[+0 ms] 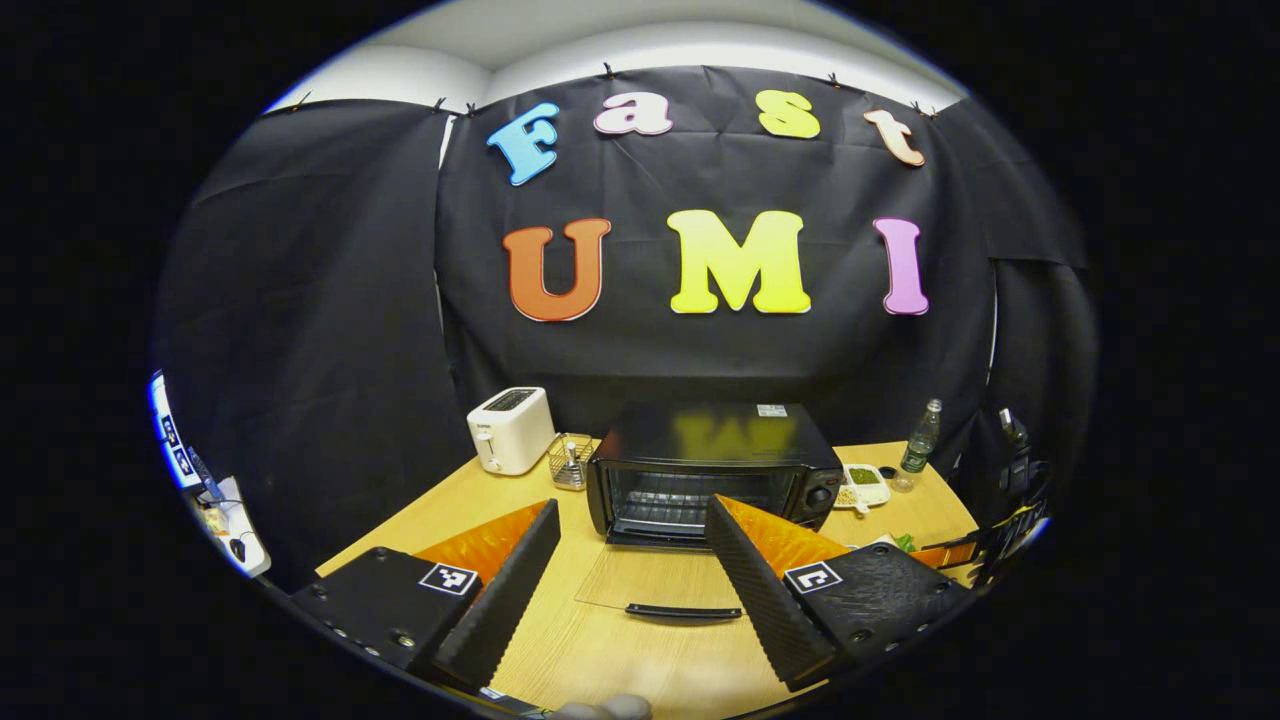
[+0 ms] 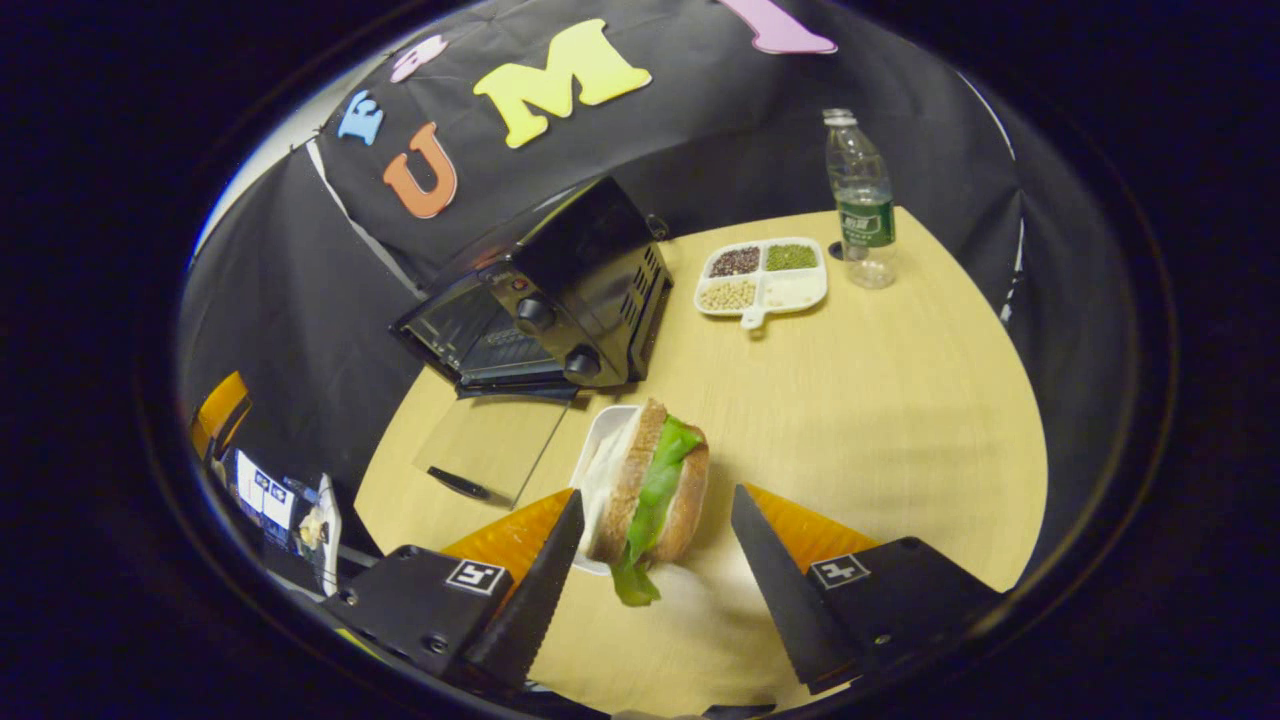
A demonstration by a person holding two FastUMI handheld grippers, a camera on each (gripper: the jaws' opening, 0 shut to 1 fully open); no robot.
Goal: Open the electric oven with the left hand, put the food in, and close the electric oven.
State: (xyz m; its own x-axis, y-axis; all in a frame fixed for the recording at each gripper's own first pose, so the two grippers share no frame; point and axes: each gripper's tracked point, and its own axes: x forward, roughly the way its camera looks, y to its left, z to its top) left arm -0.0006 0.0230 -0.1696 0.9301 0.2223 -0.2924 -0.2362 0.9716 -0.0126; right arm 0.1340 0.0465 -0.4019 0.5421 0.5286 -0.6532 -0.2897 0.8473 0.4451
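Much of the electric oven [image 1: 715, 465] interior is dim behind the rack, and its glass door [image 1: 655, 585], dropped flat onto the table [image 1: 560, 650], is so clear that mainly its dark handle marks its front edge. In the left gripper view the left gripper [image 1: 630, 590] hangs above that open door with its jaws wide apart and nothing between them. In the right gripper view the right gripper [image 2: 655, 555] also has its jaws apart on either side of the sandwich [image 2: 650, 490], which stands on edge against a white tray [image 2: 600, 440] just before the oven's right front corner; whether either finger touches the bread cannot be told. The tray is mostly hidden behind the sandwich. Toward the table's back edge stand a white toaster [image 1: 510, 428] and a small wire basket [image 1: 571, 460] left of the oven, a divided dish of grains [image 2: 762, 277] and a water bottle [image 2: 858, 200] to its right. Black cloth walls the booth, and clutter at the far left is too distorted to identify.
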